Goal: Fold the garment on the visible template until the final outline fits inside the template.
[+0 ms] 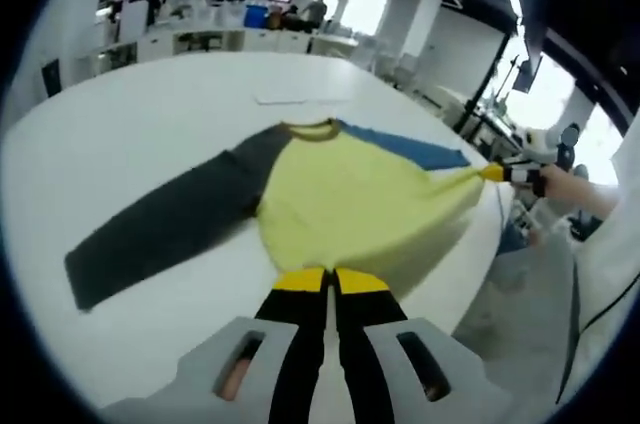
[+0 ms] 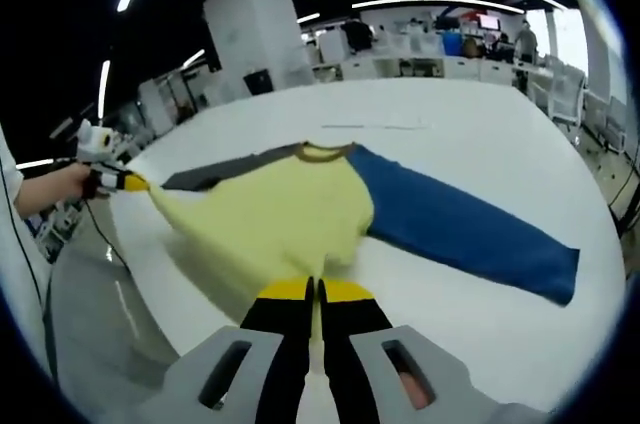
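Note:
A long-sleeved shirt lies spread on the white table (image 1: 120,134), with a yellow body (image 1: 350,194), a dark grey sleeve (image 1: 170,224) and a blue sleeve (image 1: 410,147). My left gripper (image 1: 330,280) is shut on the yellow hem at one corner. In the right gripper view my right gripper (image 2: 312,290) is shut on the hem's other corner, with the yellow body (image 2: 280,209) and blue sleeve (image 2: 460,229) ahead of it. Each gripper appears in the other's view, the right gripper (image 1: 515,174) and the left gripper (image 2: 118,181), with the hem stretched taut between them at the table's edge. A faint pale flat outline (image 1: 300,99) lies beyond the collar.
The table's near edge runs just under the hem, and grey floor (image 1: 520,294) lies beyond it. A person's hand (image 2: 60,184) holds the far gripper. Desks, chairs and people (image 1: 315,12) stand at the back of the room.

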